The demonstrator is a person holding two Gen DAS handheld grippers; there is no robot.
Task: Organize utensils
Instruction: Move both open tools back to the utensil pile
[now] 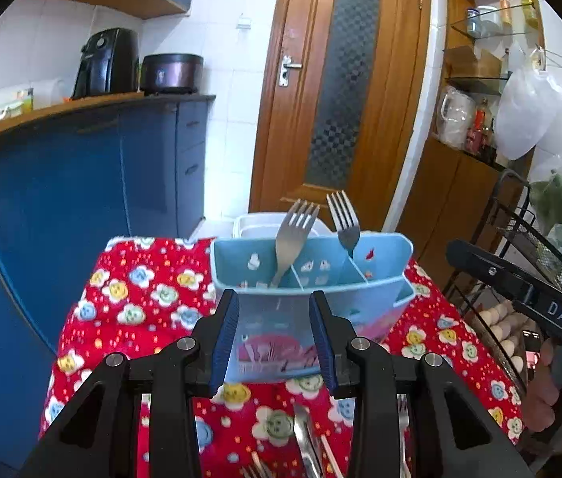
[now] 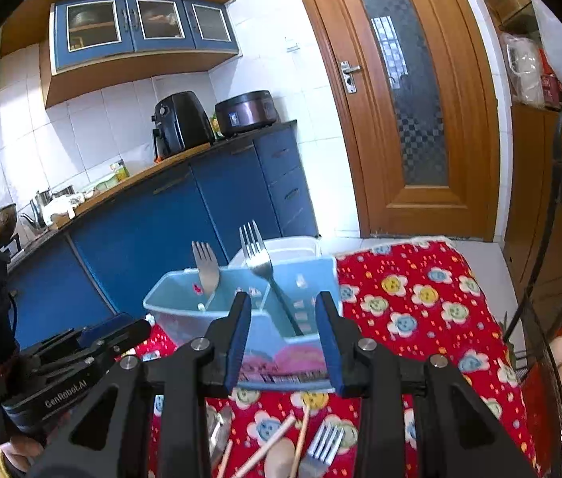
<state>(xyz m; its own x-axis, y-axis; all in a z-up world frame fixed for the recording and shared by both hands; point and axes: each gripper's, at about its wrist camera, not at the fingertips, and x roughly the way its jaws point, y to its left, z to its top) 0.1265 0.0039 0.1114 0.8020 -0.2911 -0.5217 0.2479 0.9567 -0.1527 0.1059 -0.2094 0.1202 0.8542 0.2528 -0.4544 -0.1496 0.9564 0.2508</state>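
Left gripper [image 1: 274, 336] marked "GenRobot.AI", right gripper [image 2: 283, 338] marked "DAS" at right edge, both fingers parted, grasping nothing, blue caddy [image 1: 313, 279] centre.

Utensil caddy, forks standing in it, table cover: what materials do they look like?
Utensil caddy: pale blue moulded plastic, likely; thin walls, slightly translucent, printed pink picture on the front.
Forks: metal, probably stainless steel; grey brushed sheen with highlights.
Table cover: fabric, seemingly soft or padded; red flower print, rumpled surface, soft draping edges.
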